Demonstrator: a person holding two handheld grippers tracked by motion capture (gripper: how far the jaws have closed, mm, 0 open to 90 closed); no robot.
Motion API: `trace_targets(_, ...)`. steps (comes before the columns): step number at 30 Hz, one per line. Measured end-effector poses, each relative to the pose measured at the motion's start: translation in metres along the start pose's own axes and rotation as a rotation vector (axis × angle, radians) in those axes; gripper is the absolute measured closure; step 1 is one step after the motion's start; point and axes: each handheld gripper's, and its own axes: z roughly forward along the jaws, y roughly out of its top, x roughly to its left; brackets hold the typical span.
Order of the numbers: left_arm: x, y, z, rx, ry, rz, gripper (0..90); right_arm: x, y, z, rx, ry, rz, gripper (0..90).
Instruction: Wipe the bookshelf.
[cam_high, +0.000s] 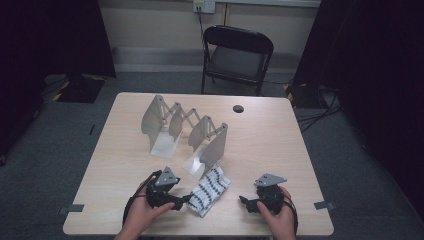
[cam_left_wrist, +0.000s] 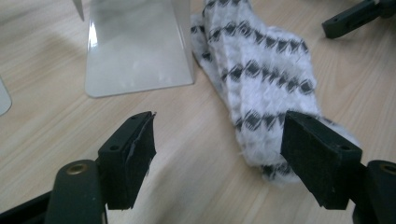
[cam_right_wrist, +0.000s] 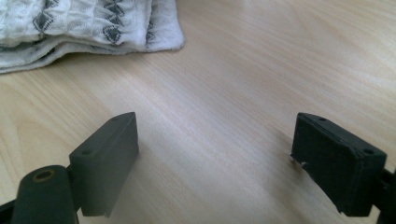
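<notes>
Hands: we are seeing the person's forearms coming in at the near table edge, each hand wrapped around a black gripper topped with a grey three-cornered plate.
Left gripper (cam_high: 184, 201): we are looking along its two blocky black jaws, standing wide with bare wood between them; one jaw's pad is looking frayed at its edge, the other is sitting just over the near end of the cloth, and nothing is being held.
Right gripper (cam_high: 243, 201): its matte, square-cut jaws are standing wide apart over bare tabletop, gripping nothing, a little apart from the cloth.
Cloth (cam_high: 209, 190): we are seeing a folded white knitted piece with rows of dark diamond marks, soft and ribbed, lying flat between the two grippers near the front edge, its far end touching the rack's base.
Table (cam_high: 280, 145): pale wood-grain top, smooth, with rounded corners and a dark round hole (cam_high: 238, 108) near the far side.
Rack (cam_high: 182, 131): we are noting thin grey metal plates standing upright, joined by a scissor lattice, with flat glossy feet resting on the wood.
Chair (cam_high: 236, 56): a black folding chair is standing beyond the table.
</notes>
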Motion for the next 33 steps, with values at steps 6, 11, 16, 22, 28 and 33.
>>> trace_targets(6, -0.006, 0.002, 0.008, 0.031, -0.022, 0.015, 29.4, 0.001, 0.0, 0.002, -0.021, -0.01, -0.007, 14.0)
trace_targets(11, -0.007, 0.001, 0.016, 0.037, -0.044, -0.022, 32.6, 0.001, -0.004, 0.001, -0.042, -0.011, -0.001, 14.1)
trace_targets(16, -0.009, 0.008, 0.021, 0.031, -0.045, -0.031, 37.3, 0.0, -0.005, 0.001, -0.038, -0.008, 0.007, 14.1)
trace_targets(22, -0.01, 0.006, 0.028, 0.084, -0.051, -0.021, 39.7, -0.001, -0.005, 0.001, -0.034, -0.001, 0.016, 14.0)
trace_targets(28, -0.009, 0.005, 0.023, 0.117, -0.052, 0.018, 63.3, -0.001, -0.004, 0.001, -0.035, -0.001, 0.017, 13.9)
trace_targets(33, -0.01, 0.005, 0.015, 0.161, -0.032, 0.025, 74.1, -0.002, -0.004, 0.001, -0.035, -0.004, 0.02, 14.0)
